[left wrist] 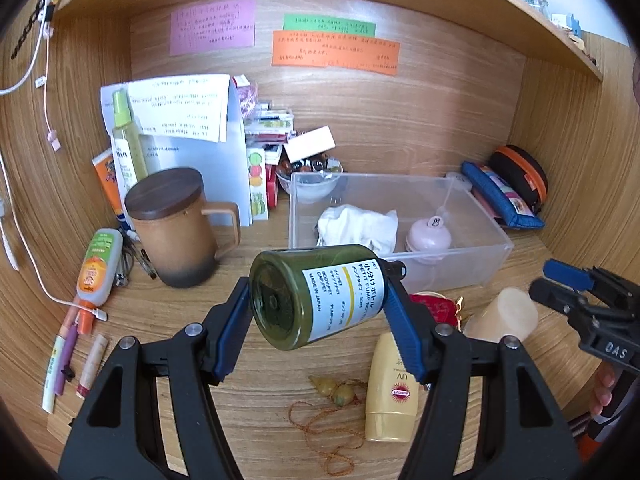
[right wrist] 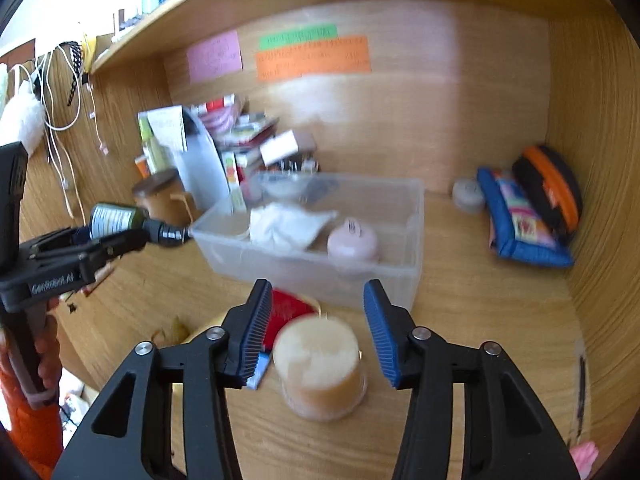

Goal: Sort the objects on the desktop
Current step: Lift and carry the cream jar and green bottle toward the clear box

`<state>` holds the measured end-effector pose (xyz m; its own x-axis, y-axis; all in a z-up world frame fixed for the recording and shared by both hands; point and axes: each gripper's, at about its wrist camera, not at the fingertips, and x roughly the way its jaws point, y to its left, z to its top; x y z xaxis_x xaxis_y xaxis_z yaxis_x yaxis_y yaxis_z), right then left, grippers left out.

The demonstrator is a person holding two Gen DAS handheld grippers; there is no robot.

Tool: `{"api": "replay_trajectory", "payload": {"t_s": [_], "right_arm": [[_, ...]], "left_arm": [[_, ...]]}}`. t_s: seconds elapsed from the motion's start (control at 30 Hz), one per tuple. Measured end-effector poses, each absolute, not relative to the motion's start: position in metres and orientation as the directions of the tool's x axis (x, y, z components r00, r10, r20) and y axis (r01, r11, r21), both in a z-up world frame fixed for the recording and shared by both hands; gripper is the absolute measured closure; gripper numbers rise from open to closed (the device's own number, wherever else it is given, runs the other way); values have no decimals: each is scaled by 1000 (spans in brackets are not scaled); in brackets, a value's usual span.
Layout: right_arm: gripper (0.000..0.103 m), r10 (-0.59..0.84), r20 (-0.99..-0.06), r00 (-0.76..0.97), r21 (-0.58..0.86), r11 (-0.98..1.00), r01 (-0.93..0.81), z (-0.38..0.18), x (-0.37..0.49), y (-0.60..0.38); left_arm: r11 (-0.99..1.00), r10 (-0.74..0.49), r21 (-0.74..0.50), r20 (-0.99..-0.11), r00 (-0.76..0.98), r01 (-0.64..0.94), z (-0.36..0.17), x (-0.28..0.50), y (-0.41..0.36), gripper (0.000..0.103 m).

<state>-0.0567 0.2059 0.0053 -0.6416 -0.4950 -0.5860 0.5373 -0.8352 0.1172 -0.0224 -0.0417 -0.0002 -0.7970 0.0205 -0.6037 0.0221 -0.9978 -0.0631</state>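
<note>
A wooden worktop (left wrist: 256, 384) carries a clear plastic bin (left wrist: 460, 264) at centre right. To its left stands a brown lidded mug (left wrist: 176, 228), with an orange-capped tube (left wrist: 98, 268) and several lip balms (left wrist: 80, 360) lying farther left. Near the front lie a yellow sunscreen tube (left wrist: 390, 396), a beaded cord (left wrist: 332, 412) and a beige candle (left wrist: 504, 316). A blue pouch (left wrist: 504, 200) leans at far right.

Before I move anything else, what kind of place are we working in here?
Most likely a home or dorm study desk set in a wooden alcove under a shelf. Handwritten paper notes are stuck on the back panel, a lidded mug stands at the left, and a clear plastic bin sits amid toiletries and pens.
</note>
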Motion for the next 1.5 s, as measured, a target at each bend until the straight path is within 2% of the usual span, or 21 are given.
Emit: {"api": "replay_trajectory", "payload": {"t_s": [0.1, 0.3, 0.5, 0.53, 0.57, 0.77, 1.07, 1.17, 1.3, 1.5], "right_arm": [[43, -487, -608, -627, 136, -842, 522, -5, -55, 214], [39, -460, -654, -600, 113, -844, 524, -30, -55, 206], [40, -446, -687, -574, 108, -844, 526, -52, -62, 193], [41, -439, -685, -581, 102, -848, 520, -54, -62, 192], [48, -433, -682, -589, 97, -852, 514, -55, -62, 191], [49, -406, -669, -622, 43, -857, 514, -54, -58, 186], [49, -474, -653, -590, 149, -845, 514, -48, -64, 197], [49, -490, -635, -597, 160, -840, 519, -41, -63, 200], [49, -506, -618, -602, 169, -833, 526, -31, -64, 200], [49, -516, -600, -611, 177, -831, 528, -21, -64, 199]], "left_arm": [[-997, 38, -77, -609, -792, 11, -4, -24, -41, 39], [-997, 49, -79, -616, -787, 0, -7, -23, -36, 39], [-997, 43, -73, -623, -781, 3, -9, -19, -35, 39], [-997, 44, -75, -624, -780, 3, -10, -19, -35, 39], [-997, 45, -77, -625, -780, 3, -10, -19, -35, 39], [-997, 51, -72, -635, -771, -7, -16, -21, -29, 39], [-984, 67, -168, -670, -740, 63, -29, -16, -76, 39], [-982, 23, -154, -681, -732, 112, -29, -16, -99, 32], [-977, 34, -171, -716, -697, 128, -41, -25, -113, 32], [-978, -14, -130, -746, -666, 166, -60, -48, -121, 32]]}}
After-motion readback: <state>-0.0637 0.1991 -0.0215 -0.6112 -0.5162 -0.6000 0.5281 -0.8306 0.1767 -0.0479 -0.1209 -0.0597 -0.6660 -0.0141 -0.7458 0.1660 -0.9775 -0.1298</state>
